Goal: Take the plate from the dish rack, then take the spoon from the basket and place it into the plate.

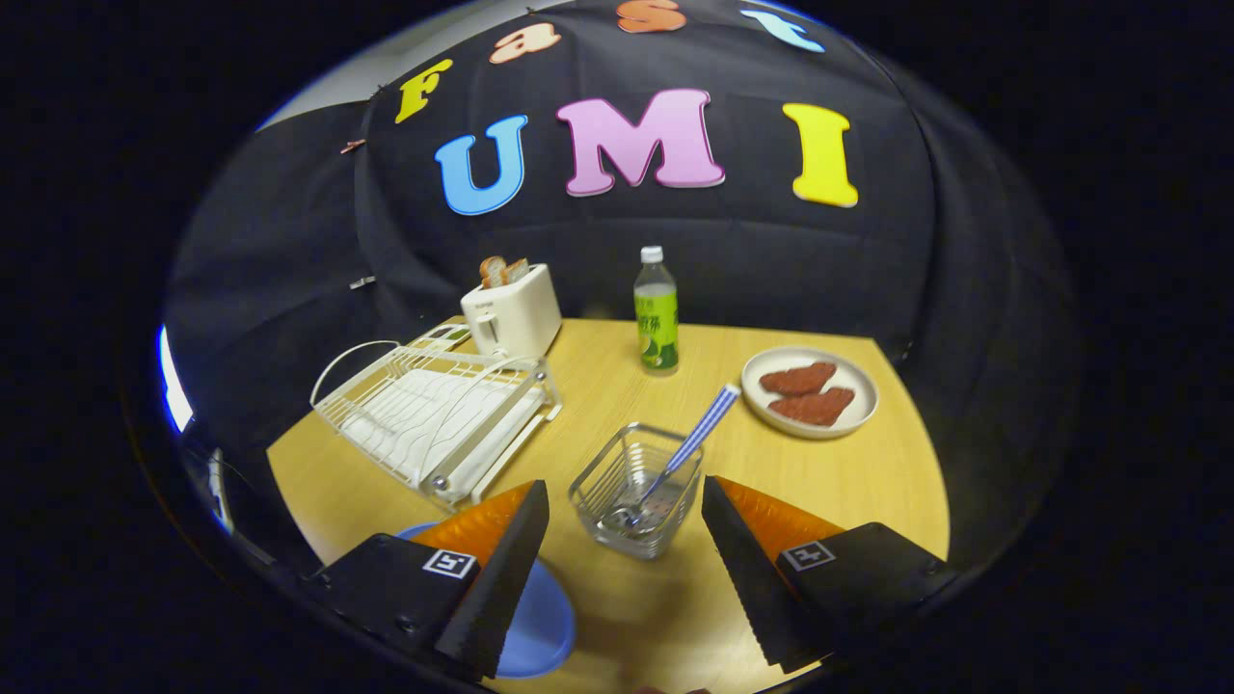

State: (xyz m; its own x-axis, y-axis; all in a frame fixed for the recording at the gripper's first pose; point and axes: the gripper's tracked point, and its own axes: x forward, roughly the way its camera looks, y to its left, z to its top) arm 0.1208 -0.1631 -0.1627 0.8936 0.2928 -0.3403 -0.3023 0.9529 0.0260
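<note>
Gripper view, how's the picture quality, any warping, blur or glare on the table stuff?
Gripper view: strong fisheye warp, the table edge bows; the basket, spoon and dish rack look fairly sharp; the open gripper fingers sit either side of the basket; the blue plate lies partly under one finger; soft glare on the wood near the fingers.

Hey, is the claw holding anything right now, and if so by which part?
Nothing. The claw is open, its fingers either side of the basket with the spoon in it.
</note>
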